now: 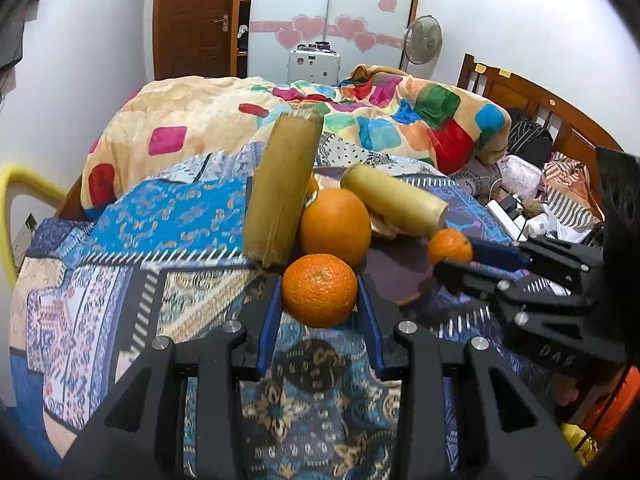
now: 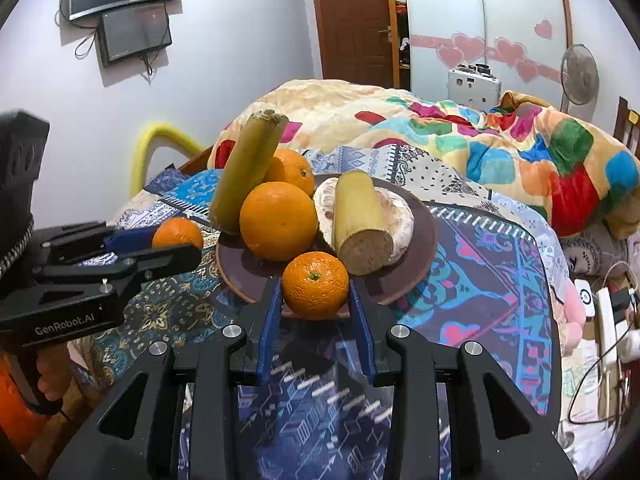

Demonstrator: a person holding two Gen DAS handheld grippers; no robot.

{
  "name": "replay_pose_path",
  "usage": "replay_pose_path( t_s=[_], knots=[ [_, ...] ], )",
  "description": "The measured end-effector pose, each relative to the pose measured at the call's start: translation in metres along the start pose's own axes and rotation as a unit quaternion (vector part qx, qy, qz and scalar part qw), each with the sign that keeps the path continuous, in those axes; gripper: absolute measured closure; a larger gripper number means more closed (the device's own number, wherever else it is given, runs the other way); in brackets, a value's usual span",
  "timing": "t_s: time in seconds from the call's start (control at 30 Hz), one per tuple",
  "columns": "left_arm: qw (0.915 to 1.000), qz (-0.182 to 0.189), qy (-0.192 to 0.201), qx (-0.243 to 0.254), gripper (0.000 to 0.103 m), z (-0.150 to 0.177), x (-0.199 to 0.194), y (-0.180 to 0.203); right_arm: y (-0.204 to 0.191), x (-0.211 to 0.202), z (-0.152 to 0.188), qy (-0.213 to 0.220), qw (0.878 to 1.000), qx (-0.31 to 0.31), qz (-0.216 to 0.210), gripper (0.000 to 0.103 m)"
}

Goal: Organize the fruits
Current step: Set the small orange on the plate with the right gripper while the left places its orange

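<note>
left gripper [image 1: 320, 300]: black frame, blue pads, clamped on a small round orange mandarin [image 1: 319, 290]; seen from the right wrist view too, at the left edge, pads on that same fruit [image 2: 177, 233]
left mandarin place: lifted above the patterned blue bedspread [image 1: 160, 240], just beside the near-left rim of the plate
right gripper [image 2: 316, 300]: same build, pads closed on a second small mandarin with a green stem dot [image 2: 315, 285]; from the left wrist view it shows at the right [image 1: 450, 246]
right mandarin place: over the near rim of the dark brown round plate [image 2: 424, 236]; touching the plate or clear of it, cannot tell
plate contents: two large smooth oranges, front one [image 2: 278, 220], rear one [image 2: 290, 176] half hidden behind it
cane pieces: two yellow-green cut sugarcane lengths; one leaning steeply at the left side of the plate [image 2: 244, 168], one lying with its cut end toward the camera [image 2: 360, 224]
pale lump: whitish peeled fruit [image 2: 400, 220] under the lying cane, mostly covered, kind unclear
plate rim: near edge hidden by the mandarin and gripper fingers
hands: only a bit of a hand under the left gripper body [image 2: 52, 372], blurred
background: multicoloured patchwork blanket [image 2: 520, 152] heaped on the bed; wall screens cut off at the top
</note>
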State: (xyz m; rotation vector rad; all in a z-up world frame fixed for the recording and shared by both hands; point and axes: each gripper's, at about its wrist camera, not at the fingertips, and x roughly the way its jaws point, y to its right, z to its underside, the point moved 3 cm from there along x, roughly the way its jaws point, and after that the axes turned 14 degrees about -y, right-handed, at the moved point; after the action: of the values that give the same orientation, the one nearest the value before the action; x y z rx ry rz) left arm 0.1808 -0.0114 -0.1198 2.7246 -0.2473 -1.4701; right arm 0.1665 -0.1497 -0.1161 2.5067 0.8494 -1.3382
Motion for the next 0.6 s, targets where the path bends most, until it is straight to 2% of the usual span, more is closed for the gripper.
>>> replay_pose_path(
  t_s=[0.2, 0.6],
  knots=[
    [1.0000, -0.001, -0.007, 0.006, 0.066, -0.012, 0.013, 0.001, -0.008, 0.012, -0.006, -0.017, 1.000, -0.019, 0.005, 0.072],
    [0.9994, 0.007, -0.033, 0.006, 0.066, -0.014, 0.036, -0.003, -0.012, 0.031, -0.008, -0.049, 0.998, -0.032, 0.018, 0.072]
  ],
)
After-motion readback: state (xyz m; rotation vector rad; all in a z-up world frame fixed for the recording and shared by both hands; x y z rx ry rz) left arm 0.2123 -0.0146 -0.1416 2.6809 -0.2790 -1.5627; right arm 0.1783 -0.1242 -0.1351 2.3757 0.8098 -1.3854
